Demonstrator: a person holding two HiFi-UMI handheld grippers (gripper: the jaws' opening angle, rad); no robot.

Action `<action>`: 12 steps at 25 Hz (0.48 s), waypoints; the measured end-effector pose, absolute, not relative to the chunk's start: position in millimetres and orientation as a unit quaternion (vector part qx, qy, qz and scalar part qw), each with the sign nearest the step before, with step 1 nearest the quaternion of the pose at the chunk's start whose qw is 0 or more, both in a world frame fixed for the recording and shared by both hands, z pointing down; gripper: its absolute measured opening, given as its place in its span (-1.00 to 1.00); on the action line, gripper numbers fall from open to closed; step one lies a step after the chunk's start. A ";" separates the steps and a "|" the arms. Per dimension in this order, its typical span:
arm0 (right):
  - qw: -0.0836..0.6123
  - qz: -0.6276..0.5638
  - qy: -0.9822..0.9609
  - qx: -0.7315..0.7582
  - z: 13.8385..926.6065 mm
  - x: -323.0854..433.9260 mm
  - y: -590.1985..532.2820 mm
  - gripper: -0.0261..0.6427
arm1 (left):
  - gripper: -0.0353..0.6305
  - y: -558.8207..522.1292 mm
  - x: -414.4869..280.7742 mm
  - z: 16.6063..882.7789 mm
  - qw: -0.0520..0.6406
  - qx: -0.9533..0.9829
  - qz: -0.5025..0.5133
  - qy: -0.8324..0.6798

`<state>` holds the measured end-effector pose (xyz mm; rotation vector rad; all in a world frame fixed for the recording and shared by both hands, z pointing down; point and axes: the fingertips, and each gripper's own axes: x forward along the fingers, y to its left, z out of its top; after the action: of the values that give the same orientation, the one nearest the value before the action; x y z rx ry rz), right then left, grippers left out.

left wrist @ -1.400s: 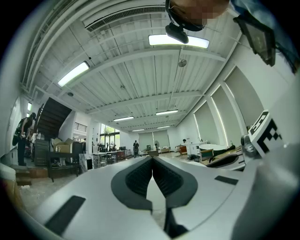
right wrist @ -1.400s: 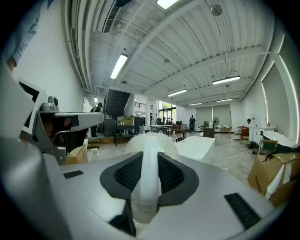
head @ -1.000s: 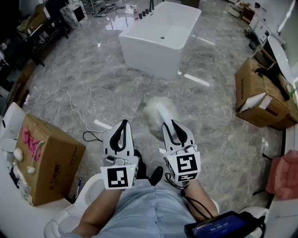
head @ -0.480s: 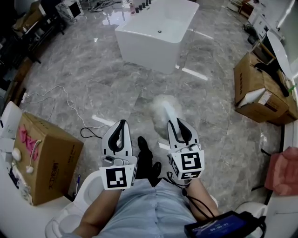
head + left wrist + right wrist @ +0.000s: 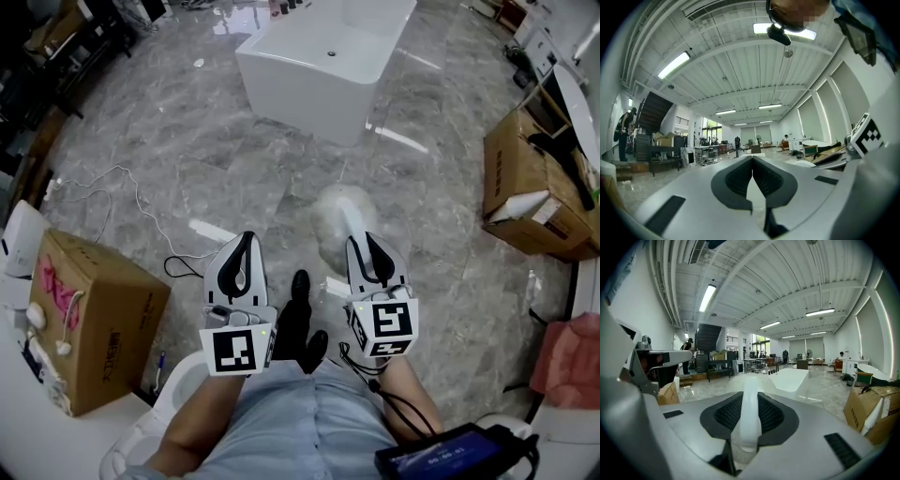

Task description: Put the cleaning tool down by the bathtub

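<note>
Head view: the left gripper [image 5: 245, 251] and right gripper [image 5: 364, 251] are side by side in front of the person's lap, both pointing at the far white bathtub [image 5: 319, 70]. The cleaning tool [image 5: 341, 217], a white handle with a pale fluffy head, sticks out of the right gripper toward the far side. Its head is above the grey marble floor [image 5: 187, 141], well apart from the tub; contact with the floor cannot be judged. A cardboard box [image 5: 94, 300] at near left has pink marks and dark print too small to read. A second box [image 5: 530, 178] stands at far right. The gripper cubes carry black-and-white square markers, no letters.

Left gripper view: the fingers are pressed together, with nothing between them. Only this view shows the ceiling strip lights [image 5: 674, 64] and a dark staircase [image 5: 654, 110] at far left.

Right gripper view: the pads are clamped on the tool's white handle, with the fluffy head beyond them. The tub lies far ahead.
</note>
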<state>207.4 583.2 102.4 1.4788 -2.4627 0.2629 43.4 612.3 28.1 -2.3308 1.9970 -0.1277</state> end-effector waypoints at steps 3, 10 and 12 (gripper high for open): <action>0.129 0.091 -0.848 0.505 102.1 199.4 546.9 -0.62 | -0.84 574.4 36.3 27.7 0.035 -0.757 -0.041 0.651; 0.121 0.083 -0.846 0.513 85.4 187.4 461.6 -0.62 | -0.84 487.2 24.2 14.6 0.042 -0.762 -0.036 0.645; 0.119 0.081 -0.844 0.517 81.4 183.9 439.9 -0.62 | -0.84 465.0 19.2 11.7 0.044 -0.763 -0.034 0.644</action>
<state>183.9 439.9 81.4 1.5111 -2.4673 0.2370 19.2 465.0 11.7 -2.3325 1.9690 -0.1043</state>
